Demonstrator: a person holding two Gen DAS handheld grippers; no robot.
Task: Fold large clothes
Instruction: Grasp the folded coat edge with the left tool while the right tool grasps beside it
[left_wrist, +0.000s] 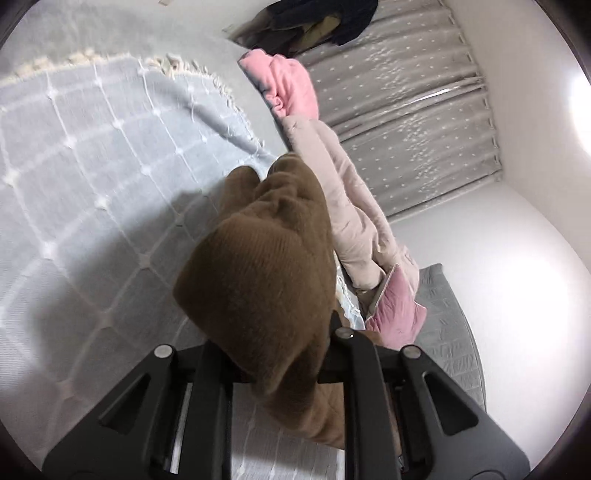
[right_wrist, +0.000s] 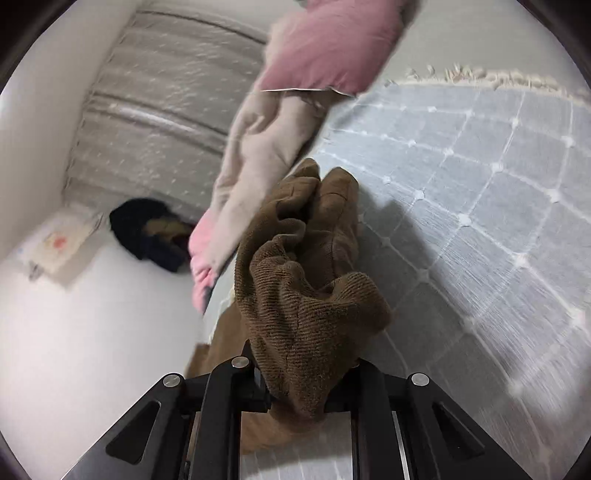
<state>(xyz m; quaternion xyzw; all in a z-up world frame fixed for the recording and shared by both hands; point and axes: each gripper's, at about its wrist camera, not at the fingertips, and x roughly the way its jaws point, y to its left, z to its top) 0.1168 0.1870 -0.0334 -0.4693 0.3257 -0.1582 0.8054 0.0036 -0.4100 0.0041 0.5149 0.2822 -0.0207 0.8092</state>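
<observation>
- The work surface is a bed spread with a pale blue-grey blanket crossed by a white grid of stitched lines with small tufts at the crossings; a cream fringe runs along its far edge.
- To the right of the blanket in the left wrist view, a pink garment and a beige padded garment lie along the bed's side, the beige one ending in a dusty-pink quilted part.
- Beyond them hang grey curtains with small pale dots, next to a white wall. A heap of dark clothes sits by the curtains.
- In the right wrist view the white floor is on the left, with a flat pale item bearing a red mark lying on it.
- The brown knit garment is bunched and lifted above the blanket, stretched between the two tools; in each view its long axis runs away from the camera.
- The left gripper is clamped on a ribbed edge of the brown knit, fabric filling the narrow gap between its jaws.
- The right gripper is likewise closed on a crumpled wad of the same knit.
</observation>
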